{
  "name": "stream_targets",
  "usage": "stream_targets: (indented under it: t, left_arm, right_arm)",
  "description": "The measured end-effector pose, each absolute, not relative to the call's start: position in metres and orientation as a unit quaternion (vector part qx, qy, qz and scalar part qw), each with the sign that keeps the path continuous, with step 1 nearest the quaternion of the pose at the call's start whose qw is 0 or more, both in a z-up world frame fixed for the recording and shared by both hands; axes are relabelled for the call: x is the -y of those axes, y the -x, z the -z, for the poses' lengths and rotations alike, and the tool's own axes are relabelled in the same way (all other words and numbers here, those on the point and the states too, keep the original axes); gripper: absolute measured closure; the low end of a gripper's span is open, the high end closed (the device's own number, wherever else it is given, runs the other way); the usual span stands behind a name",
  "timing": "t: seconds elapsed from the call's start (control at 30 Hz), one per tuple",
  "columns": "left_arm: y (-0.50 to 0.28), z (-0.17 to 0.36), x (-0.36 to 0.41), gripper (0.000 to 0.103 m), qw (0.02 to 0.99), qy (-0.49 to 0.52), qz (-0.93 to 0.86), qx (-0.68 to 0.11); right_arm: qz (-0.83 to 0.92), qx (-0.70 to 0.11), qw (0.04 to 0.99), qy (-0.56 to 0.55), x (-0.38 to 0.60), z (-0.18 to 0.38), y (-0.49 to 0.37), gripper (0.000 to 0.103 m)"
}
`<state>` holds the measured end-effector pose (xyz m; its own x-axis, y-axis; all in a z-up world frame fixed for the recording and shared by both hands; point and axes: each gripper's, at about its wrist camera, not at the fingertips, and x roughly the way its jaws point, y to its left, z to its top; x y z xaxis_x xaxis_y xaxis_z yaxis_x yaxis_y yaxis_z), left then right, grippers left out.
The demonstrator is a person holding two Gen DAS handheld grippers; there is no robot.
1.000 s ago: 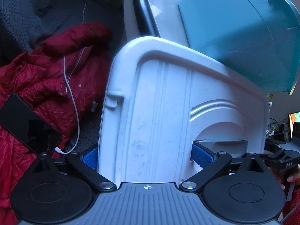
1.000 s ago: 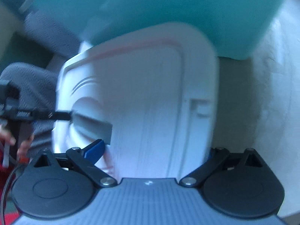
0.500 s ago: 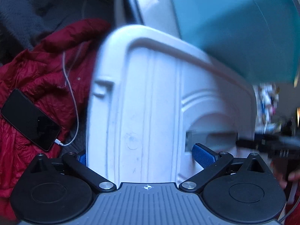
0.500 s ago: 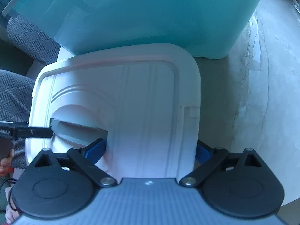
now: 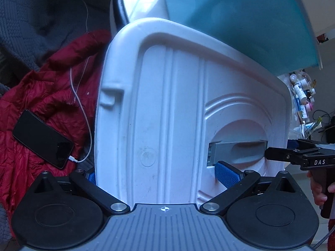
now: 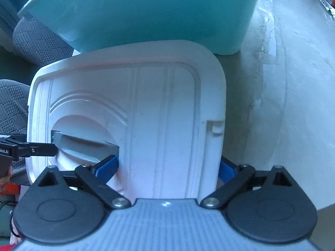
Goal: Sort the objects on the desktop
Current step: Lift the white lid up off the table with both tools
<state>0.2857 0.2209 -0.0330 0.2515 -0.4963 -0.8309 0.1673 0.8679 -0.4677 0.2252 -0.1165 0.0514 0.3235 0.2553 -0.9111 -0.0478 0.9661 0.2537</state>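
A white plastic lid (image 5: 167, 115) with a grey recessed handle (image 5: 236, 150) fills both views. My left gripper (image 5: 159, 174) is shut on it: one blue pad sits in the handle recess, the other on the lid's outer edge. My right gripper (image 6: 167, 168) is shut on the same lid (image 6: 159, 115) from the opposite side, one pad by the grey handle (image 6: 83, 146). A teal storage bin (image 5: 240, 21) stands just beyond the lid, its base showing as the teal bin (image 6: 146, 10) in the right wrist view. Each gripper's finger shows at the other view's edge.
A red jacket (image 5: 41, 104) lies at the left with a black phone (image 5: 41, 138) and a white cable (image 5: 83, 104) on it. Small bottles (image 5: 301, 96) crowd the far right. Grey textured cushions (image 6: 37, 39) sit left of the bin, and a pale stone surface (image 6: 293, 83) lies to its right.
Both grippers stay shut on the lid. The lid has shifted a little against the teal bin, and the motion blur of the earlier frames has gone.
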Motion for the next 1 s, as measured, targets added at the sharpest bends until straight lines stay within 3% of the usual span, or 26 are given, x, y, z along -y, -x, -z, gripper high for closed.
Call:
stream_targets:
  t: [1.0]
  left_arm:
    - [-0.189, -0.027, -0.093, 0.0, 0.816, 0.082, 0.221, -0.528]
  right_arm:
    - [-0.081, -0.52, 0.841, -0.124, 0.196, -0.054, -0.16, 0.005]
